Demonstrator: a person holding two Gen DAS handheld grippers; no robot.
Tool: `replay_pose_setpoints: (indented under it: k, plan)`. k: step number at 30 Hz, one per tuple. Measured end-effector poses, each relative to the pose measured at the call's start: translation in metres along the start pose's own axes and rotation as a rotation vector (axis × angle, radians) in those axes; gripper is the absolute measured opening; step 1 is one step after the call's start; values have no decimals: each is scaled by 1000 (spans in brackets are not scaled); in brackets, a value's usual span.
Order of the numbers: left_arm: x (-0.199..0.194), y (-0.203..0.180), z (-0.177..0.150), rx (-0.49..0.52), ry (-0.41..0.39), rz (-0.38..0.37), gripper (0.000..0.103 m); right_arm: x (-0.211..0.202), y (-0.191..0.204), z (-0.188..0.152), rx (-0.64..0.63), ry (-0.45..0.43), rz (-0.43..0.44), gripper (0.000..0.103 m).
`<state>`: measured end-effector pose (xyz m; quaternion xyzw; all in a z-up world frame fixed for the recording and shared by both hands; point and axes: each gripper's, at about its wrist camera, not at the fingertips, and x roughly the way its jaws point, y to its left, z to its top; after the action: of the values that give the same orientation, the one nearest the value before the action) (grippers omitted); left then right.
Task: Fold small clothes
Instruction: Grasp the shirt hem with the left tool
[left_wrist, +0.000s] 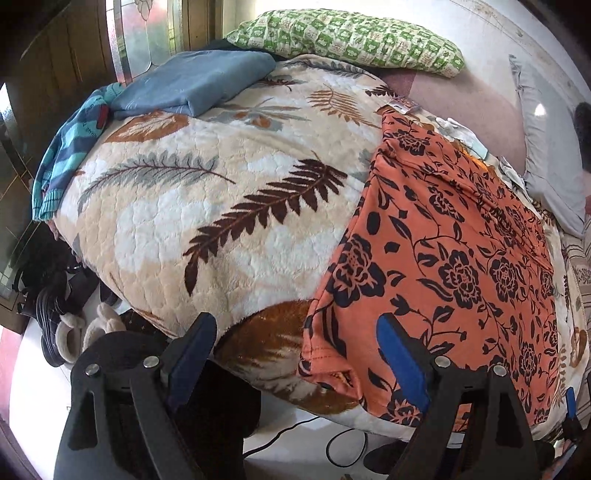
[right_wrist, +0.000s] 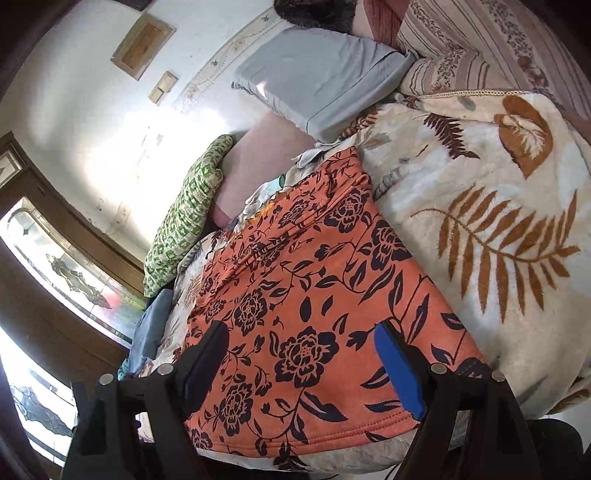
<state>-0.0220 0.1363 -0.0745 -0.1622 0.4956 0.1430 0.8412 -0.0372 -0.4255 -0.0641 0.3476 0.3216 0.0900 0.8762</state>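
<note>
An orange garment with a black flower print (left_wrist: 443, 258) lies spread flat on a leaf-patterned blanket (left_wrist: 221, 192) on the bed. My left gripper (left_wrist: 299, 328) is open and empty, hovering above the garment's near left corner at the bed's edge. My right gripper (right_wrist: 303, 336) is open and empty, just above the garment's near hem (right_wrist: 314, 432). The garment (right_wrist: 314, 277) runs away from it toward the pillows. The tip of the right gripper shows at the lower right of the left wrist view (left_wrist: 570, 404).
A folded blue cloth (left_wrist: 192, 85) and a teal striped knit (left_wrist: 70, 147) lie at the bed's far left. A green patterned pillow (left_wrist: 351, 37) and a grey pillow (right_wrist: 321, 74) sit by the wall. Slippers and shoes (left_wrist: 70, 321) and a black cable (left_wrist: 332, 443) are on the floor.
</note>
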Motion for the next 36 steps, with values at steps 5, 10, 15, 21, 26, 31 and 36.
replay_pose_setpoints:
  k: [5,10,15,21,26,31,36]
  plan:
    - [19,11,-9,-25,58,7,89,-1,-7,0,38,0,2,84]
    - [21,6,-13,-12,73,-47,89,2,-2,-2,9,7,-10,84]
    - [26,-3,-15,8,85,-72,89,1,-2,-2,6,1,-13,84]
    - [46,-4,-25,15,156,-101,48,3,-6,-1,22,2,-13,84]
    - [51,-6,-28,6,167,-103,48,6,-11,1,32,38,-74,84]
    - [57,-6,-29,2,167,-104,48,2,-25,20,24,112,-239,84]
    - [57,-6,-30,-4,157,-100,48,14,-51,30,9,279,-343,84]
